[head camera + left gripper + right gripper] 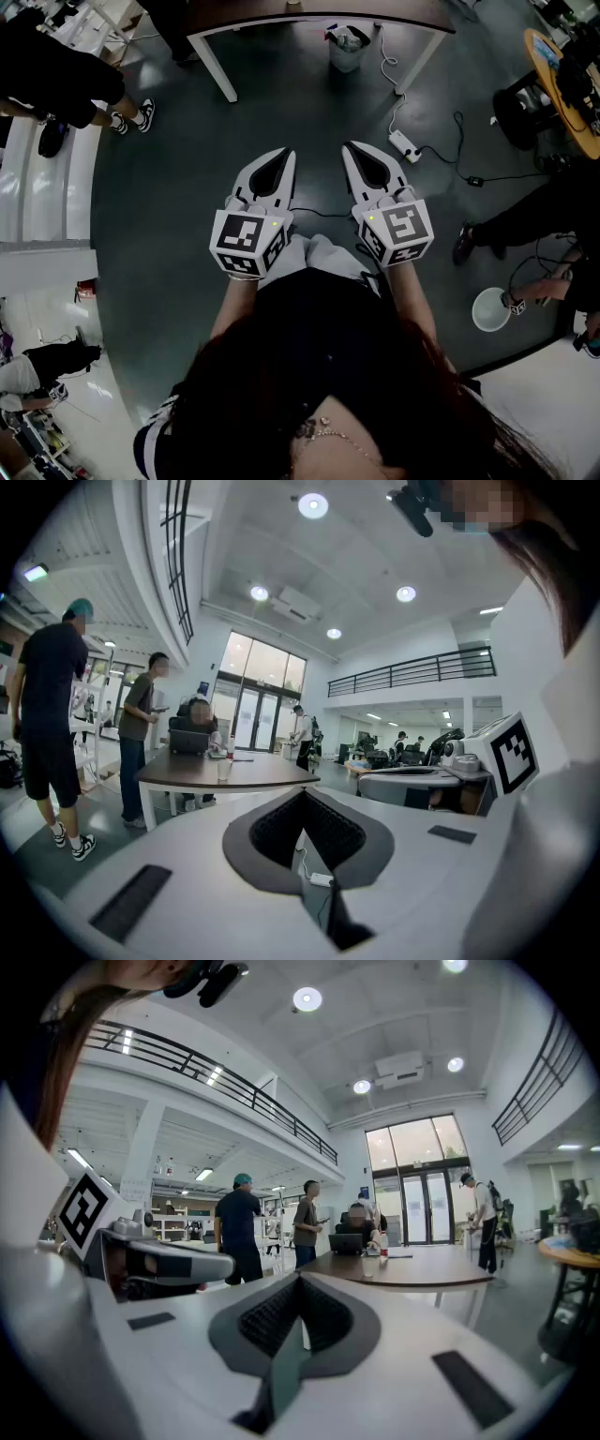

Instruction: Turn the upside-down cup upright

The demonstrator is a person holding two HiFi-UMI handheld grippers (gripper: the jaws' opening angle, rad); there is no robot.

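- A high hall with a dark floor point(169, 187), ceiling lights, an upper balcony rail and glass doors point(262, 705) far ahead of both tools.
- Left of the left tool and ahead of it stand two people: one in a teal cap point(52, 705) and a second point(139, 726) nearer the desk.
- A third person point(200, 722) sits behind one laptop point(188, 741) at the desk's far side. A fourth point(302, 733) stands by the doors.
- The left tool point(281, 161) is held roughly level above the floor, clenched, with its pads against each other.
- One desk point(319, 17), brown-topped on white legs, stands well ahead of both tools, with floor between.
- One cup point(225, 769), clear, stands on the desk's near part, well apart from either tool. It is ahead and left of the left tool's tips, and ahead and slightly right of the right tool's tips. It is too small to tell which way up it is.
- One bin point(347, 49) sits under the desk, ahead between the two tools.
- The right tool point(354, 155), just beside the left one, is likewise clenched, pads meeting.
- One white power strip point(405, 145) with trailing cables lies on the floor ahead and right of the right tool.
- One white bucket point(490, 309) stands on the floor to the right, behind the right tool.
- A round table point(562, 84) stands far right.
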